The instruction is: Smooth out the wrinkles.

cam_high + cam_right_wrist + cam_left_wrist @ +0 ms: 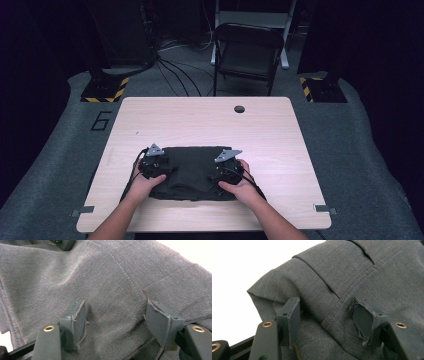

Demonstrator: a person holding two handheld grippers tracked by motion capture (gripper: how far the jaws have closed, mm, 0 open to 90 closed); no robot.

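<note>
A dark grey folded garment (192, 172) lies on the near half of the wooden table (200, 122). Each of the person's hands holds a gripper down on it. My left gripper (159, 167) sits on the garment's left part, and my right gripper (225, 171) on its right part. In the left gripper view the jaws (327, 302) stand wide apart, tips resting on the cloth (352, 270) beside a stitched seam, with nothing pinched. In the right gripper view the jaws (116, 305) are equally wide, tips against flat cloth (75, 272). A black piece of the other gripper (63, 243) shows at the top edge.
The table has a round hole (239, 108) near its far edge. A black folding chair (247, 50) stands behind it, with cables on the floor. Yellow-and-black striped stand bases (102, 90) (320, 87) sit at both far corners. Bare wood surrounds the garment.
</note>
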